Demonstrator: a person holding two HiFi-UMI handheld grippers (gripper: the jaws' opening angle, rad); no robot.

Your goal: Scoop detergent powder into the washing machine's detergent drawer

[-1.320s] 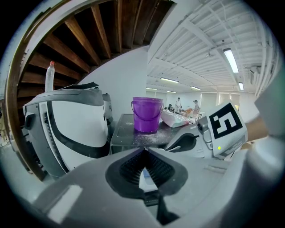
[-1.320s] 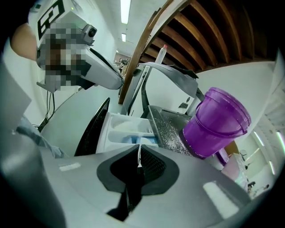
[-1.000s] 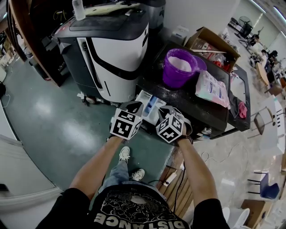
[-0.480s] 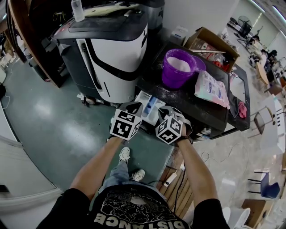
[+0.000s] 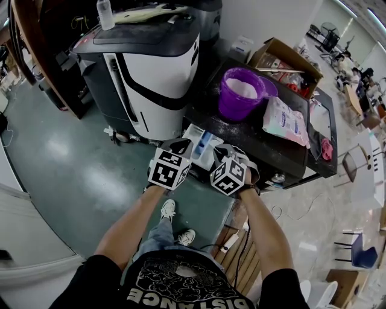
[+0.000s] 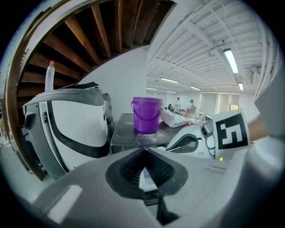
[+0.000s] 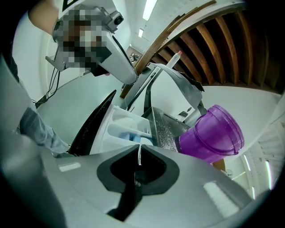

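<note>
The white detergent drawer [image 5: 201, 145] with a blue insert stands pulled out of the dark-topped washing machine [image 5: 265, 148]. It also shows in the right gripper view as the drawer [image 7: 124, 127]. A purple bucket [image 5: 241, 90] holding white powder sits on the machine's top, with a detergent bag [image 5: 286, 119] to its right. My left gripper [image 5: 180, 143] and right gripper [image 5: 224, 148] hover side by side just in front of the drawer. The left gripper [image 6: 143, 151] is shut with nothing in it. The right gripper [image 7: 139, 152] is also shut and holds nothing.
A big white-and-black machine [image 5: 151, 66] stands left of the washer, with a bottle [image 5: 105, 12] on top. An open cardboard box [image 5: 286, 57] sits behind the bucket. Spilled powder dusts the washer's top. The person's shoes [image 5: 169, 208] stand on green floor below the grippers.
</note>
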